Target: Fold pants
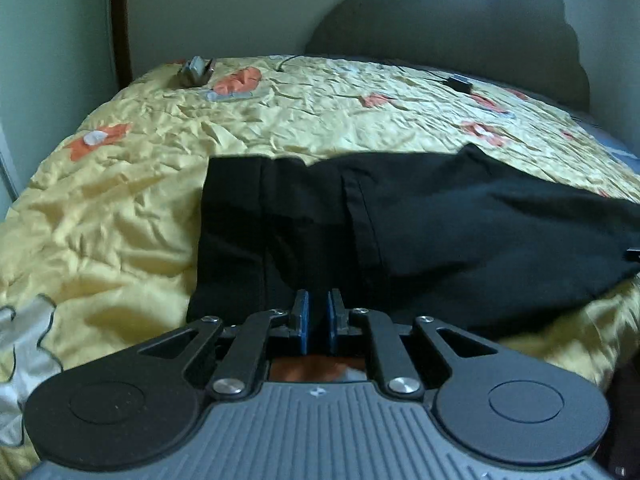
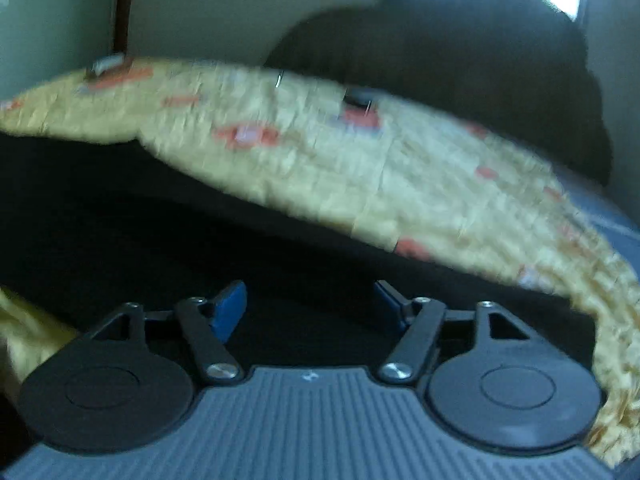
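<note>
Black pants lie across a yellow bedspread, waistband end to the left, legs running right. My left gripper sits at the near edge of the pants with its blue pads nearly together; whether cloth is pinched between them is hidden. In the blurred right wrist view the pants fill the lower left. My right gripper is open, its blue pads wide apart just over the black cloth.
The bed has a dark scalloped headboard at the far end. A small grey object and a black device with a cable lie on the bedspread near the headboard. A wall stands to the left.
</note>
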Tool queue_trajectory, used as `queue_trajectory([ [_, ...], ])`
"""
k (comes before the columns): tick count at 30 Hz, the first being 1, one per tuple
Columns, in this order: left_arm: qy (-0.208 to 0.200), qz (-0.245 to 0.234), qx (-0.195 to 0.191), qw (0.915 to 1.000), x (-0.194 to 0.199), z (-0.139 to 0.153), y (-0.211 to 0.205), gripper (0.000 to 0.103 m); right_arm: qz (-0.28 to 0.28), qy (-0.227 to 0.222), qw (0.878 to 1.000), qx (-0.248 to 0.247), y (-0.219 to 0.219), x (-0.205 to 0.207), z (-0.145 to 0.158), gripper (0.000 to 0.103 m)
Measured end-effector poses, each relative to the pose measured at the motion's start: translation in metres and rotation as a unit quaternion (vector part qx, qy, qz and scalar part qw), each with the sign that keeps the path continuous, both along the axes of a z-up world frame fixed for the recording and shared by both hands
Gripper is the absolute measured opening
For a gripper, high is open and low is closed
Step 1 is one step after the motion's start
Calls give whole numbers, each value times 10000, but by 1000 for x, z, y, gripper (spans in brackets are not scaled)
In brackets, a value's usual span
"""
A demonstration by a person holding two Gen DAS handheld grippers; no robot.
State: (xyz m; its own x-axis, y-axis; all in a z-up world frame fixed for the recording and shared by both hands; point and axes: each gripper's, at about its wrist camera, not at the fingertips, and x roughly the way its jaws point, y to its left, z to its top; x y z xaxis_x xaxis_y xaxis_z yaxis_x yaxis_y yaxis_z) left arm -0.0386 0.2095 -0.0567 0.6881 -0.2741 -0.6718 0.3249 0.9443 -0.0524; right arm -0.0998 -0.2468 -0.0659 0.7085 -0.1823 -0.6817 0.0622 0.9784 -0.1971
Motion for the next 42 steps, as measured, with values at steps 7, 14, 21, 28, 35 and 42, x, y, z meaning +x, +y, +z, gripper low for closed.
queue_trajectory([
  [7,-303,-200,-230,9991,15,40,-20,10,-148,-293,9993,194,-19,-7,20,68],
  [14,-293,-971,-550,9933,90,64,-111,10,569,-804,9950,156,-8,69,61,68],
  [21,212,-1786,-401,9829,152,39,-203,10,880,-529,9938,417,0,102,55,68],
  [28,160,-1961,575,9788,173,6,-240,10,347,-406,9974,480,-29,84,31,70],
  [35,385,-2346,205,9711,173,16,-228,10,11,-631,9968,488,-53,64,35,79],
  [42,405,-2211,689,9720,177,5,-227,33,-367,-389,9962,693,-101,44,30,78],
])
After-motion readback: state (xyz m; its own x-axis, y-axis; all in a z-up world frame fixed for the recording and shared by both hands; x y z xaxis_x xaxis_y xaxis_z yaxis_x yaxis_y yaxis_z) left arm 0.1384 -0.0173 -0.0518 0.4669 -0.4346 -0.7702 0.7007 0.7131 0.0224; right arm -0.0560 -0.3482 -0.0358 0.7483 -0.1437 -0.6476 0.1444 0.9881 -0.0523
